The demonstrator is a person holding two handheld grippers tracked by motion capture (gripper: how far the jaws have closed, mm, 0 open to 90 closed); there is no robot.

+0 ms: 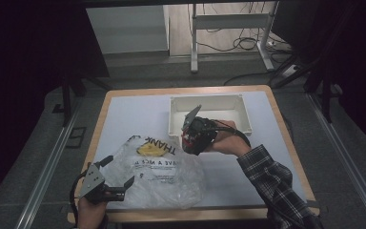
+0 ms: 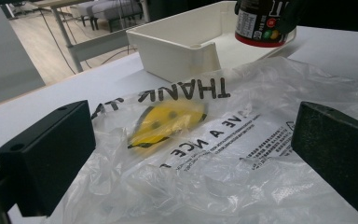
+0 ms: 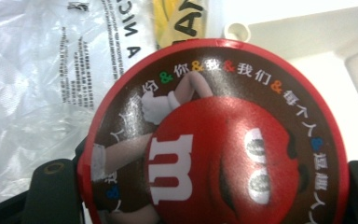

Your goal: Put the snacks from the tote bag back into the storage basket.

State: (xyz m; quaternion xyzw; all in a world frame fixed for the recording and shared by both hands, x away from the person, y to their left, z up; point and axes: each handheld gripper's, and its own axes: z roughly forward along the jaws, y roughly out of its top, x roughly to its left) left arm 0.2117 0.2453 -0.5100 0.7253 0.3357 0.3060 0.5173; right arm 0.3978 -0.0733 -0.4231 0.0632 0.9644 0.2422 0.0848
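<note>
A: What stage is shown?

B: The right gripper [image 1: 190, 138] has its jaws pinching a round candy tub [image 3: 214, 135], brown with a red rim. From above, the tub hangs at the near left corner of the white bin [image 1: 209, 100], between the bin and the plastic bag [image 1: 157, 171]. The tub appears lifted clear of the bag and not yet set down; placing it in the bin seems the step left.

A: And the other hand?

B: The left gripper [image 1: 116, 183] rests at the near left edge of the bench [image 1: 124, 114], its jaws spread with only the crumpled bag lying between them, not pressed.

A: What else is around, and what obstructs?

B: The bag, printed with black lettering and a yellow face [image 2: 168, 121], lies flat just beside the bin. The bin's near wall [image 2: 177, 58] stands in the tub's way, so the tub likely needs to pass over it. The bin floor looks bare.
</note>
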